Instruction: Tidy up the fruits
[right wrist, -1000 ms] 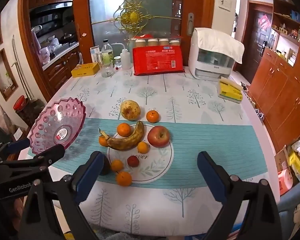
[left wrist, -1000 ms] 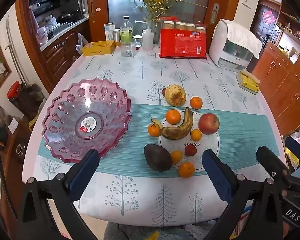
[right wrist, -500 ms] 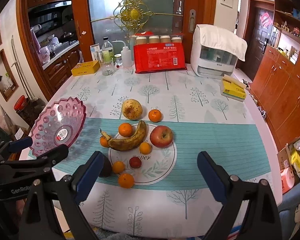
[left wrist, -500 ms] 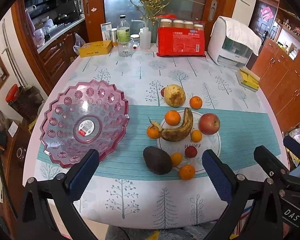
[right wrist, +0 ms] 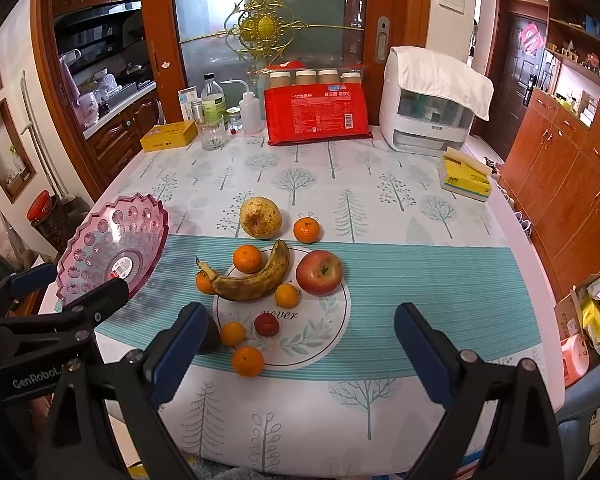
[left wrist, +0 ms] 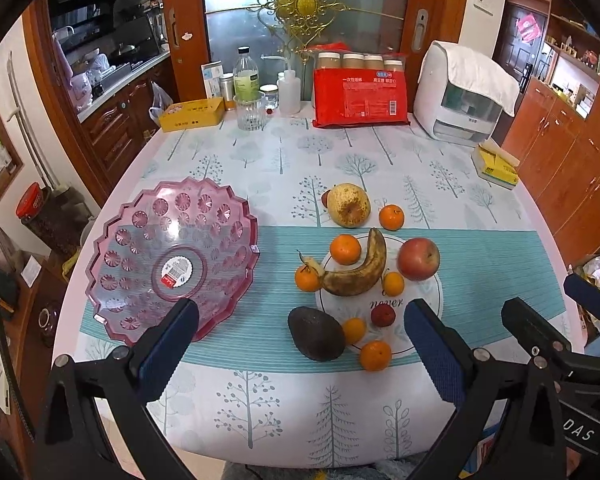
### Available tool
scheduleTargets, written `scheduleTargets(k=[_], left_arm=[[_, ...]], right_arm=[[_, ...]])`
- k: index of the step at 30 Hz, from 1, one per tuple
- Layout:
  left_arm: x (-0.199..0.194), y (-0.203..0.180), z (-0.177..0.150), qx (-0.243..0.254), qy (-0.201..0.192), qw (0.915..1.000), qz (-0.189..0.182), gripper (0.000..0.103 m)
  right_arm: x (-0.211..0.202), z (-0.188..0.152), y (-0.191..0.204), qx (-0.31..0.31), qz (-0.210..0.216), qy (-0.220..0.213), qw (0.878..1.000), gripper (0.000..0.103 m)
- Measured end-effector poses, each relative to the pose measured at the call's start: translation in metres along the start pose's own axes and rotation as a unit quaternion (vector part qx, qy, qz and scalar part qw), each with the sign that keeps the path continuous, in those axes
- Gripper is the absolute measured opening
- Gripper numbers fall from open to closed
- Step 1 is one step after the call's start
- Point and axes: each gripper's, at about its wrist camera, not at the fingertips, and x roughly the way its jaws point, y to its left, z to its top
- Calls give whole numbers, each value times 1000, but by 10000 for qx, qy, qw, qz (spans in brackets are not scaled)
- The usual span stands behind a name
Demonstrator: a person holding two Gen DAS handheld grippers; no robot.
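In the right wrist view the left gripper (right wrist: 32, 300) overlaps the near rim of the pink bowl (left wrist: 172, 260), and the avocado (left wrist: 316, 334) is mostly hidden behind a finger (right wrist: 176, 352). Both cameras have pulled back slightly since before. Left gripper and right gripper (right wrist: 296, 356) hover wide apart, empty, near the banana (left wrist: 358, 270) and apple (left wrist: 419, 259).

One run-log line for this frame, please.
left tongs: open, empty | right tongs: open, empty | pink fruit bowl: empty | banana, apple, avocado: on table
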Motion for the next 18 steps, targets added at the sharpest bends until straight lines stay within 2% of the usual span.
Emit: scheduleTargets(k=[12, 18], left_arm=[[7, 7, 0, -111, 207, 9995, -188, 102], [8, 4, 7, -64, 192, 9997, -134, 102]], right_arm=[[1, 0, 1, -7, 50, 0, 10000, 95], [-2, 6, 6, -94, 83, -126, 9998, 95]])
